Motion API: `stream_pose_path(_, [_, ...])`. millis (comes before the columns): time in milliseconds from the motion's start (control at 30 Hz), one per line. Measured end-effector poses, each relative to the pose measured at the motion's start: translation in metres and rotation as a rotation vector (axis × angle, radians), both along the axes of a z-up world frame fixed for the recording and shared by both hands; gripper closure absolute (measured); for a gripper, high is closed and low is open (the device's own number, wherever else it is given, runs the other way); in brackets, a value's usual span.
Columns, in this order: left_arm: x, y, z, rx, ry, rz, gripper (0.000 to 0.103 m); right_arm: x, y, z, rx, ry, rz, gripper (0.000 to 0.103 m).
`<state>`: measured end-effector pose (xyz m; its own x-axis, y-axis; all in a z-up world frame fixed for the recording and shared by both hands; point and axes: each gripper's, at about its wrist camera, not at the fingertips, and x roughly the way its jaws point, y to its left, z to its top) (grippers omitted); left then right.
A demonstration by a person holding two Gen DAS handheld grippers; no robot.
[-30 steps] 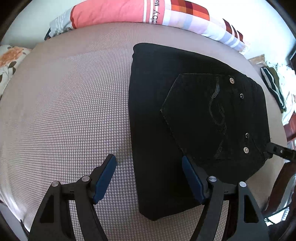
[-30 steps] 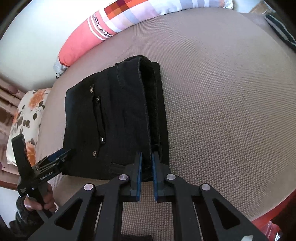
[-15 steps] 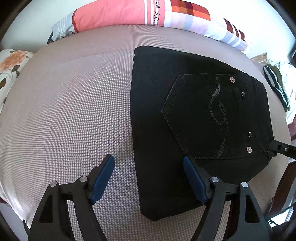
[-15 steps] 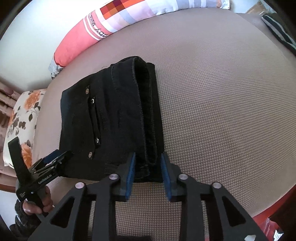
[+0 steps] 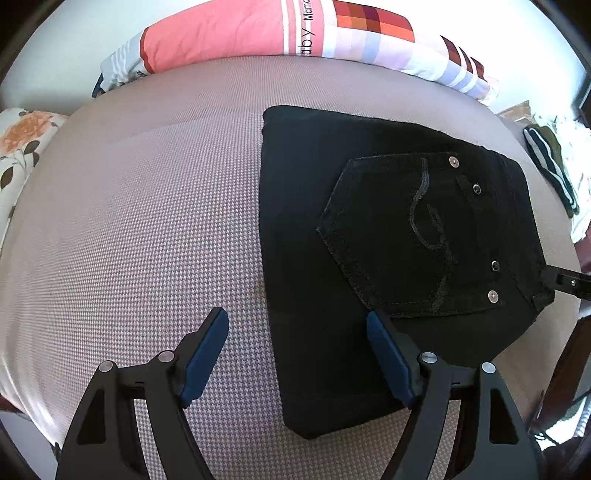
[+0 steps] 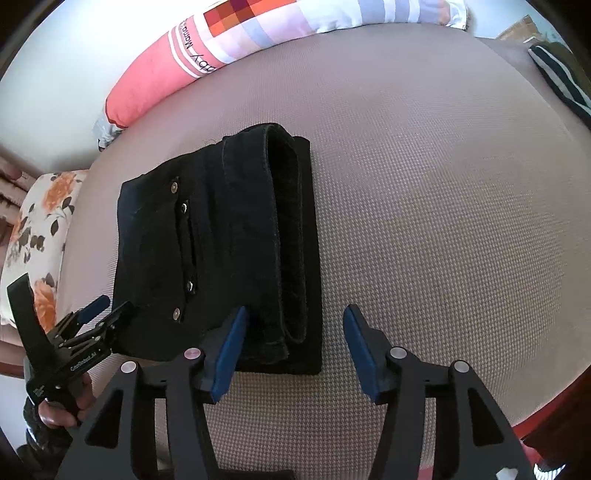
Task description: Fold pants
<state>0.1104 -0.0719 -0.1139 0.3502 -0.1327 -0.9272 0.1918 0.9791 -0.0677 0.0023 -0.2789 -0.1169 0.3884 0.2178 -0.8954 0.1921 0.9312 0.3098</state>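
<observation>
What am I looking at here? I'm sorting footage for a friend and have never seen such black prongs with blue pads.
No robot: a person carries a handheld two-finger gripper in each hand, each with a fisheye camera looking along its fingers. One picture comes from the left gripper, the other from the right gripper. Both stand open and hold nothing. The right view also shows the left gripper from the side, with the person's hand on its grip. On the beige checked bed surface lie black pants, folded into a compact stack with the back pocket on top. A long pink and checked pillow lies along the far edge, a floral cushion at the side.
</observation>
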Motion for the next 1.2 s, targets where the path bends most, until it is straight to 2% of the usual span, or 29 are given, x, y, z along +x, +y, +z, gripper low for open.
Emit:
stream_pose_path(133, [0.004,0.007,0.003,0.001,-0.005,0.005,0.025,0.007,0.003,0.001,-0.002,-0.004,0.012,0.048])
stream_pose_path(367, [0.015,0.025,0.006,-0.046,0.011,0.041,0.025,0.022,-0.002,-0.008,0.032,0.003,0.035,0.045])
stream_pose_path(567, [0.028,0.038,0.004,-0.135,0.059,0.07,0.025,0.027,-0.008,-0.014,0.078,-0.004,0.081,0.045])
stream_pose_path(700, [0.038,0.049,-0.002,-0.23,0.114,0.097,0.025,0.029,-0.017,-0.02,0.155,-0.007,0.102,0.045])
stream_pose_path(867, [0.042,0.054,-0.006,-0.302,0.158,0.1,0.025,0.031,-0.033,-0.034,0.29,0.0,0.116,0.045])
stream_pose_path(1033, [0.046,0.057,-0.012,-0.384,0.21,0.102,0.025,0.031,-0.038,-0.039,0.337,-0.005,0.138,0.044])
stream_pose_path(1200, [0.05,0.056,-0.014,-0.42,0.218,0.093,0.025,0.035,-0.046,-0.044,0.404,-0.014,0.157,0.044])
